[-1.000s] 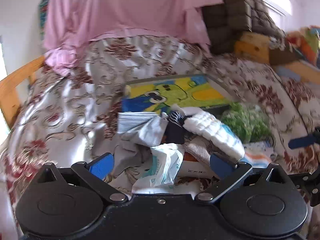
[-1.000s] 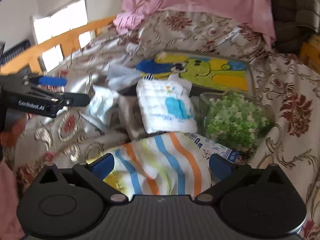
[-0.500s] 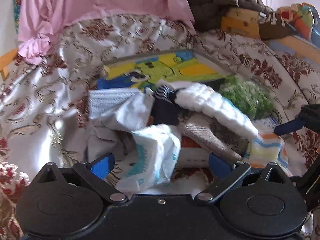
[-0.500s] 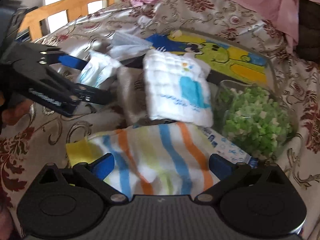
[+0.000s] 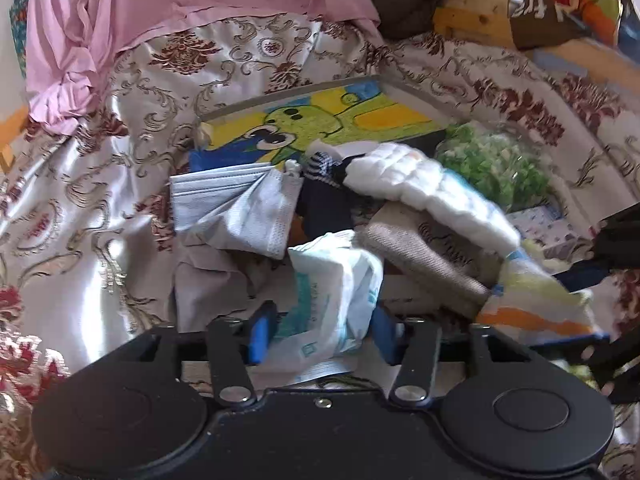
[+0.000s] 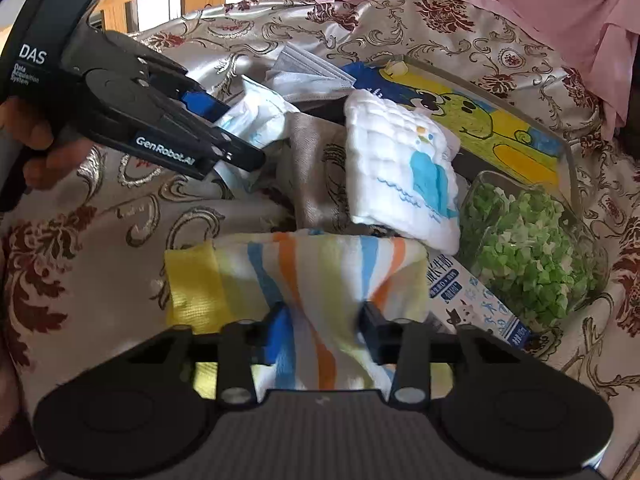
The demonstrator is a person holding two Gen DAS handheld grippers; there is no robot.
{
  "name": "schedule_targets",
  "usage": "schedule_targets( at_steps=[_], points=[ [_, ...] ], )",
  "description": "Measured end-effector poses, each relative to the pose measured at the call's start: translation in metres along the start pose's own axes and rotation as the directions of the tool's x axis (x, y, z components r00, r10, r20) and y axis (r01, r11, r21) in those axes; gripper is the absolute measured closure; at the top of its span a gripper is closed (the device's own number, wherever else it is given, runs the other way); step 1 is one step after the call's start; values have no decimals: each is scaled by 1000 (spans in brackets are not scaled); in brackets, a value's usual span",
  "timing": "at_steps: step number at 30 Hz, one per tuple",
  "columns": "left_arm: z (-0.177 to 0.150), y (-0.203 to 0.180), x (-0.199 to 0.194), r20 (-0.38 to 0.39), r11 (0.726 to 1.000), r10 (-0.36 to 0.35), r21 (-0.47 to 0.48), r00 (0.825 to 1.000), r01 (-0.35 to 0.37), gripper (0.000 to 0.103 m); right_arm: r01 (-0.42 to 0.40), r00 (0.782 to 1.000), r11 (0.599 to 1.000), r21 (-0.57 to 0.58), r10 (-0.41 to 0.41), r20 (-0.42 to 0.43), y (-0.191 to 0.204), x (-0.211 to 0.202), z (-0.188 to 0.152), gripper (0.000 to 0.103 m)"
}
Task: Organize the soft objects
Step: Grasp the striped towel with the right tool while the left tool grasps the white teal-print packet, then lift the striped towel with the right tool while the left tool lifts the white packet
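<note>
Bed cover [image 5: 120, 208]: shiny cream cloth with dark red flowers and gold scrolls; it fills both views and all other things lie on it.
Pink cloth [image 5: 160, 12]: it hangs over the far end of the bed, with a knotted corner at the left in the left wrist view.
Picture tray [image 6: 500, 136]: flat, grey rim, a yellow-green cartoon drawn on it; it lies behind the heap of soft things.
Clear bowl [image 6: 532, 248]: full of small green and white pieces, just beside the near corner of the tray.
Striped towel [image 6: 320, 272]: white with blue, orange and yellow stripes, at the near edge of the heap, touching a printed carton [image 6: 476, 300] on its right.
Right gripper [image 6: 322, 320]: its jaws have just been closing — the towel is bunched between the blue pads and they press on it.
White quilted cloth [image 6: 396, 168]: folded, with a blue bird print; it rests on a brown cloth [image 6: 316, 168] in the middle of the heap.
Face mask [image 5: 236, 208]: grey-blue, pleated, at the left side of the heap.
Crumpled white wrapper [image 5: 336, 292]: thin white material with teal print, at the near left of the heap, in front of the mask.
Left gripper [image 5: 320, 330]: its jaws have just been closing — the wrapper sits between the pads and they pinch it from both sides.
Hand [image 6: 36, 136]: a person's hand holds the left gripper's handle at the left edge of the right wrist view.
</note>
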State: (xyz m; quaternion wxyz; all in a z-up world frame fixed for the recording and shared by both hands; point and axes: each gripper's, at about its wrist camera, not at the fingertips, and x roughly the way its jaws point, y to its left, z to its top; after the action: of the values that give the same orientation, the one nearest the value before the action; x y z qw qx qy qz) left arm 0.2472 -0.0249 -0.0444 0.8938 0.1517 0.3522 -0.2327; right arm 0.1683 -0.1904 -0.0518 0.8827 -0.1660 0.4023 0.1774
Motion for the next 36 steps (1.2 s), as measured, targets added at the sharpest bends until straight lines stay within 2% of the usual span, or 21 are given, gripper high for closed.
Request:
schedule_targets(
  at_steps=[3,9,15,20,22,25,29,31,32,33,36],
  points=[
    [0,2,-3,-1,1000,-7,-27,1000,7,56,18,1000,1000,9,-18,3,-2,-1,-1,81],
    [-2,-2,-20,-24,999,-21,-48,999,20,61,12,999,1000,8,-13,32,-2,-16,-3,95],
    [-6,-8,-37,-48,993,-76,-94,996,71,63,-35,994,998,-44,40,105,9,-39,-4,99],
    [-7,-8,-48,-47,977,-144,-164,988,134,63,-133,972,989,-65,144,188,11,-56,-4,99],
    [-7,-8,-50,-47,968,-171,-194,984,159,63,-143,970,987,-67,153,189,12,-57,-3,99],
    [-8,-9,-49,-54,968,-165,-201,985,151,63,-135,977,990,-41,140,159,8,-50,-1,98],
    [-9,-5,-42,-85,968,-141,-220,986,120,63,-124,987,992,35,119,105,-2,-37,-3,81],
    [-9,-3,-37,-102,967,-138,-230,985,111,63,-141,987,986,86,133,89,-9,-32,-4,66],
    [-10,-2,-36,-108,967,-137,-231,985,109,63,-143,987,984,110,134,84,-11,-30,-4,49],
    [-9,-2,-35,-112,967,-139,-230,984,110,63,-146,988,979,139,137,77,-15,-28,-4,37],
    [-9,-4,-32,-118,968,-149,-219,982,120,62,-177,984,956,236,168,57,-26,-20,-4,25]
  ],
)
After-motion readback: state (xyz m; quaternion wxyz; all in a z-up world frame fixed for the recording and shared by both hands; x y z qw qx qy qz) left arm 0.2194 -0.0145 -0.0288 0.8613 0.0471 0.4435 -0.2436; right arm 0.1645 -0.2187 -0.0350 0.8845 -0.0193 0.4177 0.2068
